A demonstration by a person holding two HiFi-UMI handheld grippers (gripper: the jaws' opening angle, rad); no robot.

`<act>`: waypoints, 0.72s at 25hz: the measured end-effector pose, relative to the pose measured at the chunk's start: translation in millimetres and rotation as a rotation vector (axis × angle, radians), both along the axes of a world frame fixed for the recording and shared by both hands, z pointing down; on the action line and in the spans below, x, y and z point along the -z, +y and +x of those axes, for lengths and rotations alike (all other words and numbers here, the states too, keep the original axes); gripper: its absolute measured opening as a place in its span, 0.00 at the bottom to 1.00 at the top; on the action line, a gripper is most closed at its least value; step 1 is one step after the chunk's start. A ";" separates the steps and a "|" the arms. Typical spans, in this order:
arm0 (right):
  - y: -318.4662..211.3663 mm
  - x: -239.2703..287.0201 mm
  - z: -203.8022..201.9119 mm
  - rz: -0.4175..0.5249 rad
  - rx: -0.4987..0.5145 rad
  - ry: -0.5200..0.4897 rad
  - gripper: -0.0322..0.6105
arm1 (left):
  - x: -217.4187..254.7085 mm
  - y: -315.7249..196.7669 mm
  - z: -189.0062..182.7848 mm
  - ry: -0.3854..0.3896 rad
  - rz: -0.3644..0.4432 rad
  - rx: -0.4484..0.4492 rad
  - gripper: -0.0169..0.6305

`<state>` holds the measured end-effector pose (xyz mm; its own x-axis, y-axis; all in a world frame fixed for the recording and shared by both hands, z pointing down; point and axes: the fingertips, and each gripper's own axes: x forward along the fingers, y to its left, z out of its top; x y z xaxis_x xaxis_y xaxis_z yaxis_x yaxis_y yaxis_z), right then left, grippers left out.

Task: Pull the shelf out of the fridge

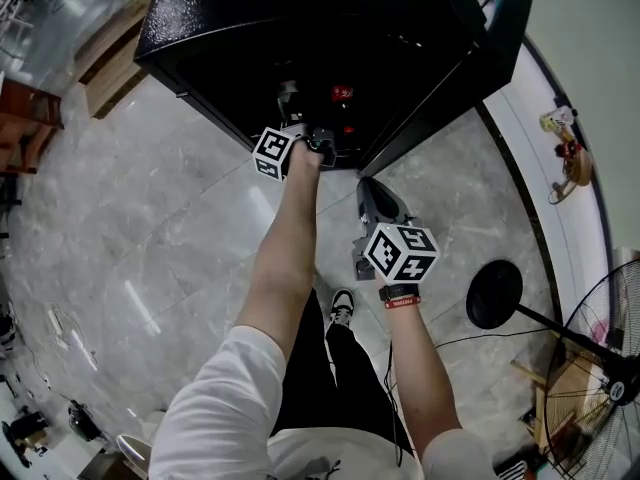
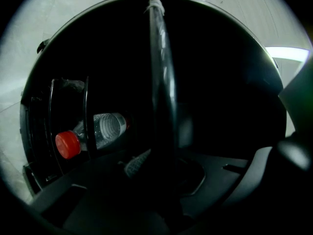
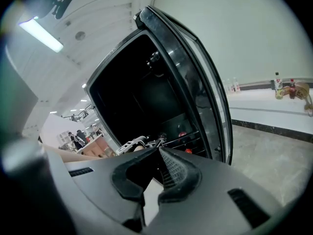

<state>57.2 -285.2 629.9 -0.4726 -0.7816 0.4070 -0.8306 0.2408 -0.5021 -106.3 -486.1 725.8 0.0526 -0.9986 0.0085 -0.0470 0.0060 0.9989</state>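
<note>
The left gripper's [image 2: 164, 169] fingers [image 2: 137, 163] are clenched on the front edge of the shelf [image 2: 159, 82]. One ribbed pad presses against its side. In the left gripper view the shelf shows edge-on, as a dark glossy band running from the fingers deep into the black fridge [image 1: 300, 18], so it sits inside the cabinet. Beside the shelf lies a clear bottle [image 2: 105, 129] with a red cap [image 2: 67, 144], thin dark rails crossing in front of it.

The right gripper [image 3: 157, 152] hangs outside the fridge, just in front of the open door [image 3: 195, 82]. Its fingers [image 3: 172, 173] are pressed together at the tips with nothing between them.

From the head view, the left arm reaches into the fridge opening. The right arm is held lower and nearer the body, above the grey marble floor [image 1: 150, 238]. A black standing fan [image 1: 600, 368] stands off to the right.
</note>
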 end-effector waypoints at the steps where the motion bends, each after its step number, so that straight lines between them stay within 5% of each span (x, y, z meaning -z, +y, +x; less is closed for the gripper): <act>1: 1.4 1.6 2.1 0.002 -0.001 0.000 0.07 | 0.0 3.6 0.8 -0.001 0.000 0.001 0.07; 18: 27.4 27.0 21.7 -0.005 -0.022 0.006 0.07 | 1.8 56.8 6.4 0.027 -0.014 0.008 0.07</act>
